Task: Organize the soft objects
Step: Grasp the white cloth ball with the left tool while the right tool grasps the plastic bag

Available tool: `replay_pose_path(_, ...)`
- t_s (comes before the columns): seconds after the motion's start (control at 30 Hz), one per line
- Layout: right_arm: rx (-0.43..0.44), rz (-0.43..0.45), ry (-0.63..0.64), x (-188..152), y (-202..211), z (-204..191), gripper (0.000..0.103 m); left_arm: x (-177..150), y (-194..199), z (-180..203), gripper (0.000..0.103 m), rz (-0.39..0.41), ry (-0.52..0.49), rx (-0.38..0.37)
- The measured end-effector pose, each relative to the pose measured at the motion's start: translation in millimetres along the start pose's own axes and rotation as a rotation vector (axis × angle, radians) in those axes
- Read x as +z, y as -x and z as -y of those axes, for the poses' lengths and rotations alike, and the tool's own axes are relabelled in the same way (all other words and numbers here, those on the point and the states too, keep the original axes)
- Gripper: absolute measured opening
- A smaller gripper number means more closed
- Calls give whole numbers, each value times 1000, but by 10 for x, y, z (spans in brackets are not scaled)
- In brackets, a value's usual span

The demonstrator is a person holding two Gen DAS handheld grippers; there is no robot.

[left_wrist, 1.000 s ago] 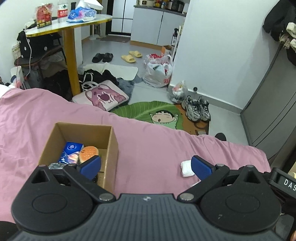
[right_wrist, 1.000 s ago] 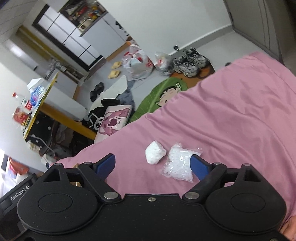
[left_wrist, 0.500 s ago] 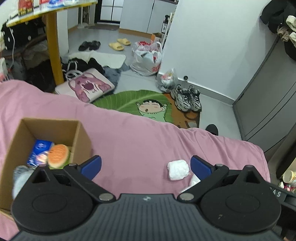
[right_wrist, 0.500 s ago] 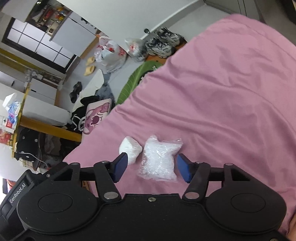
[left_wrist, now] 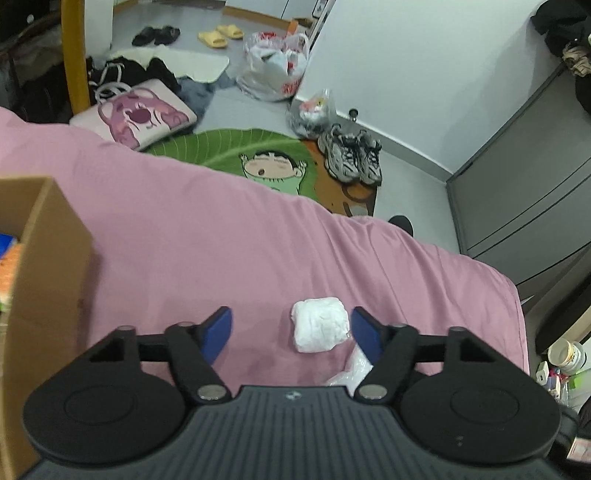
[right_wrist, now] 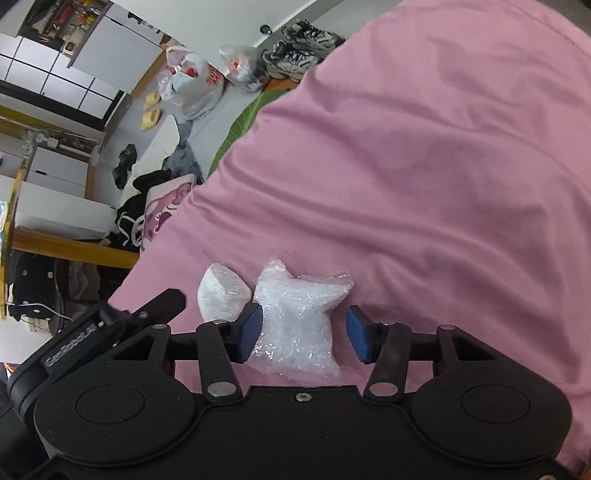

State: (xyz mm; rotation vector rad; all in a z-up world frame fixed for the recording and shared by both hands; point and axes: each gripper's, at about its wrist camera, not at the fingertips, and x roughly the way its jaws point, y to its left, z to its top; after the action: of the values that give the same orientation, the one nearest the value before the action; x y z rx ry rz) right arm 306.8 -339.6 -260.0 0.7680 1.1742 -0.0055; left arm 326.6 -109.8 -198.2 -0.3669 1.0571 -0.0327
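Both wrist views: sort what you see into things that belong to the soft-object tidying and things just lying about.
Job:
white wad
crinkly clear bag
cardboard box
left gripper
right gripper

Lying about:
sneakers
yellow slippers
cartoon leaf rug
pink cushion
plastic bags

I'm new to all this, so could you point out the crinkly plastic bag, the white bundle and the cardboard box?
Crinkly plastic bag (right_wrist: 299, 325), right wrist view, its middle.
White bundle (left_wrist: 320, 324), left wrist view, its centre.
Cardboard box (left_wrist: 51, 258), left wrist view, outer side wall.
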Motion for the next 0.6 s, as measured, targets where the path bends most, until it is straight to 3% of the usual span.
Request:
replay_pose_path(0.13,-13,-16,-15,12,-65,42,49,-1,-194,4,56,-27,13,-5)
replay_pose_path(0.43,-4,-29,-18,-5,-90,59,49,-16,-497,-16,53,-85,62,-12)
replay_pose_path(0.6,4,-26,-10,3,-126,69,37,-50,-614,101,53,-112,70,-45)
